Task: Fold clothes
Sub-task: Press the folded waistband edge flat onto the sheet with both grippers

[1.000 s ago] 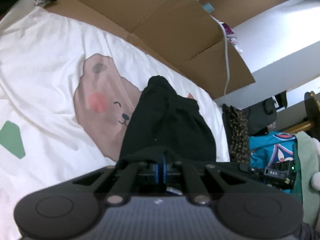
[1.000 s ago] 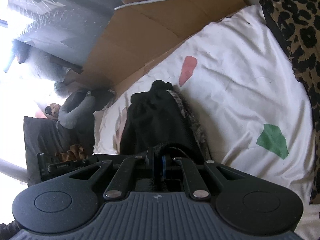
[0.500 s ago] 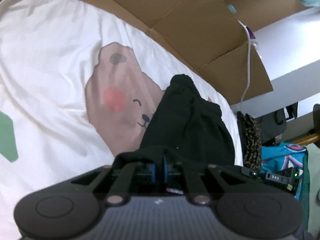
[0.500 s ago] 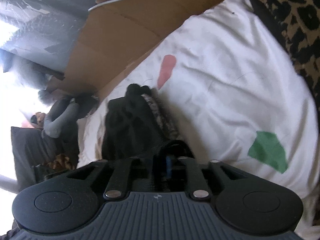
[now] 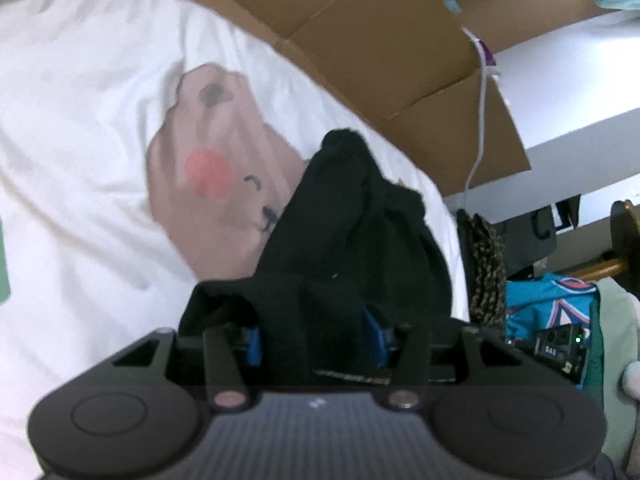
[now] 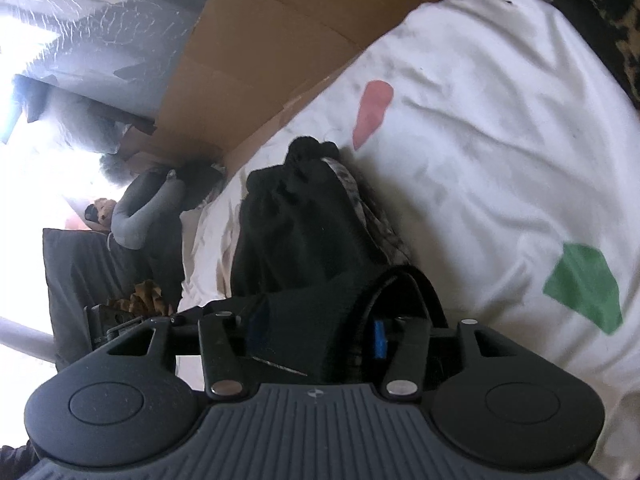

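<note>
A black garment [image 5: 360, 216] lies bunched lengthwise on the white bed sheet [image 5: 80, 120], partly over a brown bear print [image 5: 216, 168]. Its near end rises into my left gripper [image 5: 314, 336], whose jaws are opening. The blue pads [image 5: 252, 340] stand apart with loose black cloth between them. In the right wrist view the same garment [image 6: 296, 232] runs away from my right gripper [image 6: 318, 332], whose jaws are opening too. A thick fold of the cloth sits between its blue pads [image 6: 378, 338], which do not squeeze it.
Flattened cardboard [image 5: 380, 52] lines the wall behind the bed, with a white cable [image 5: 480, 120] hanging over it. A leopard-print cushion [image 5: 484, 264] [image 6: 600, 12] borders the sheet. Turquoise cloth [image 5: 552, 300] and a grey plush toy [image 6: 140, 208] lie beyond the bed's edges.
Both grippers went from shut on the black garment's near end to pads spread apart. The cloth has slackened between them. Both cameras sank slightly toward the bed.
</note>
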Tool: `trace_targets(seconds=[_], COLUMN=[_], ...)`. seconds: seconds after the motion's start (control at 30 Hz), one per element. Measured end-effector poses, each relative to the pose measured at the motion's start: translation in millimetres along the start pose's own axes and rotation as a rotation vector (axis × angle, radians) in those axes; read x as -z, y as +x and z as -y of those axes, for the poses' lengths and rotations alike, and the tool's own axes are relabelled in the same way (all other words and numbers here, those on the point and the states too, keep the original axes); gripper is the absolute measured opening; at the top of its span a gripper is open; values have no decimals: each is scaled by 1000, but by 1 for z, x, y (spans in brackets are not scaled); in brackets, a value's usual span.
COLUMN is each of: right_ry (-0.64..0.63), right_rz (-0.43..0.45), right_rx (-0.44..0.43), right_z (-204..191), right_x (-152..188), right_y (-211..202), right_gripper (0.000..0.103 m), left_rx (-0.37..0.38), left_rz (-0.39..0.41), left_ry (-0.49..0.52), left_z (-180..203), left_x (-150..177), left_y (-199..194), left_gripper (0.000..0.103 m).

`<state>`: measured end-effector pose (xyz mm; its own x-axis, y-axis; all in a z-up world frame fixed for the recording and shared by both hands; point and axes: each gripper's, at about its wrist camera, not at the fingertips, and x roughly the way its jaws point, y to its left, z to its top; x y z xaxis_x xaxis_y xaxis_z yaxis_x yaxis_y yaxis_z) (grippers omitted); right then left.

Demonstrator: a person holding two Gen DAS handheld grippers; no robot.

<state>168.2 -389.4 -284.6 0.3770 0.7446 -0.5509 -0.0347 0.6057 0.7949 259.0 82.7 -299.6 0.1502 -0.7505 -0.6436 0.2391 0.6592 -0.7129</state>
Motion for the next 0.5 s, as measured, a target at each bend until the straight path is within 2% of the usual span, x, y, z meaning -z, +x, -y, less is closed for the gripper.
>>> trace_targets(seconds=[0.2,0.4,0.5], right_ry=[-5,25,34], right_rz=[35,114,145], right_rx=[6,26,39], right_z=[-1,7,11], right_x=[-17,-29,-31], right_y=[1,-6,-12], right_gripper=[57,64,64], left_rx=[17,12,-6], left_rz=[45,120,147], left_ry=[-10,-45,-57], left_z=[7,3,-1], left_x=[-17,-29,-32], left_y=[4,-3,-8], left_gripper=[51,51,51])
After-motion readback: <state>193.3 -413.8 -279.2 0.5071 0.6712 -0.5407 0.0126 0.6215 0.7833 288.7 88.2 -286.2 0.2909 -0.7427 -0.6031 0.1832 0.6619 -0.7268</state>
